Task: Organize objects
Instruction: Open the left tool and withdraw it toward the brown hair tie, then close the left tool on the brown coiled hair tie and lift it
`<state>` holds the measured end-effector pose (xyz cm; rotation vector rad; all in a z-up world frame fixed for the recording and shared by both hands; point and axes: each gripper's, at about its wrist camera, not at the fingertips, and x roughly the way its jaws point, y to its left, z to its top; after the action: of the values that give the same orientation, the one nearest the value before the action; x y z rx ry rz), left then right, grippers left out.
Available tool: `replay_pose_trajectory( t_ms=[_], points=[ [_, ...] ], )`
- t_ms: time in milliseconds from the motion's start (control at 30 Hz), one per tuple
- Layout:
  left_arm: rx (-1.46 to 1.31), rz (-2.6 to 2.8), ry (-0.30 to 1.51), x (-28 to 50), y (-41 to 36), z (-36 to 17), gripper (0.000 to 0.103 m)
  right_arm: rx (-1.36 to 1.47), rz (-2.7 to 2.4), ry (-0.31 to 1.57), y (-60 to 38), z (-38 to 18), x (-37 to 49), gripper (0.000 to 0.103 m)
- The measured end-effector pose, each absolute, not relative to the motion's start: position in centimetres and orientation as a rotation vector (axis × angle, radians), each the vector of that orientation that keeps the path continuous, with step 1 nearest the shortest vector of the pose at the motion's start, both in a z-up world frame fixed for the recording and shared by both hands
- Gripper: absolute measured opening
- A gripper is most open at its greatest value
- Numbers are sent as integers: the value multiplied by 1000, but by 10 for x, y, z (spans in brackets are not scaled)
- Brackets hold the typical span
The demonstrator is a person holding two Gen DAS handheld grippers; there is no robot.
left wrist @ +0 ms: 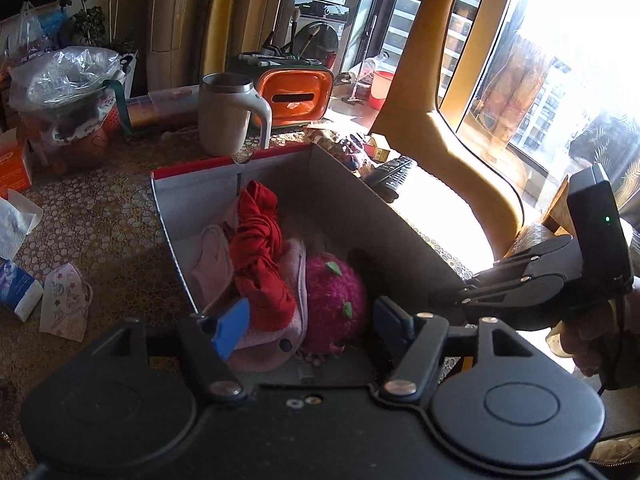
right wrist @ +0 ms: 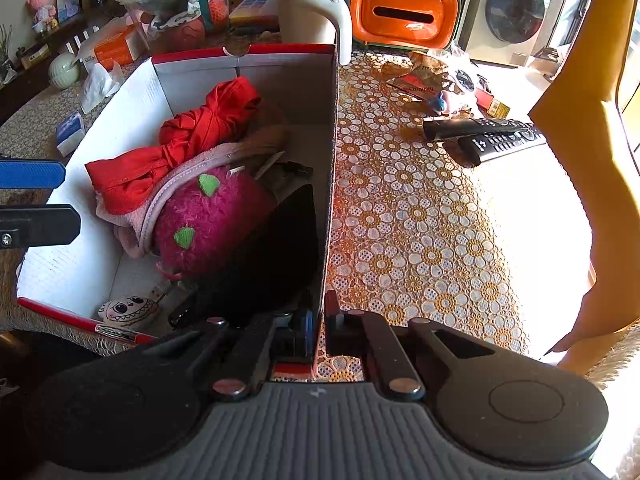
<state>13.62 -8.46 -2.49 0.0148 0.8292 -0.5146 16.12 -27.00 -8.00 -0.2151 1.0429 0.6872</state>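
Observation:
A cardboard box [left wrist: 192,200] with a red rim stands on the table. It holds a red cloth [left wrist: 260,248], a pink cloth [left wrist: 292,280] and a magenta plush strawberry [left wrist: 332,300]. My left gripper [left wrist: 308,324] is open above the near end of the box, with nothing between its blue pads. My right gripper [right wrist: 318,324] is shut on the box's right wall [right wrist: 330,168] at its near corner, one finger inside and one outside. The box contents also show in the right wrist view: the red cloth [right wrist: 192,136], the plush strawberry [right wrist: 212,220] and a small painted face toy [right wrist: 128,312].
A white mug [left wrist: 228,116] and an orange tissue holder [left wrist: 300,96] stand behind the box. Two remotes [right wrist: 492,136] and snack wrappers [right wrist: 432,76] lie right of it on the lace tablecloth. Tissue packs and a face mask [left wrist: 66,300] lie left. A yellow chair [left wrist: 452,80] stands at right.

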Motion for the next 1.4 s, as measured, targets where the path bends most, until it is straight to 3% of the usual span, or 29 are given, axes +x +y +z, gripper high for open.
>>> replay_pose_trajectory(
  t_ms=[167,267,333,400,967,1400],
  points=[
    [-2,-431,811,131,-47,-21,77,-218,683,1046,-270,-79,161,5],
    [-20,-381,795,128,-20,-19,85,-216,680,1049,-270,-79,161,5],
    [-58,-341,779,125,1,-19,98,-215,679,1052,-270,-79,161,5],
    [-89,-285,767,124,20,-19,100,-212,678,1057,-270,-79,162,5],
    [129,55,794,121,107,-69,101,-243,660,1049,-263,-79,159,6],
    [86,125,859,141,136,-117,101,-260,645,1058,-259,-79,159,5]
  ],
)
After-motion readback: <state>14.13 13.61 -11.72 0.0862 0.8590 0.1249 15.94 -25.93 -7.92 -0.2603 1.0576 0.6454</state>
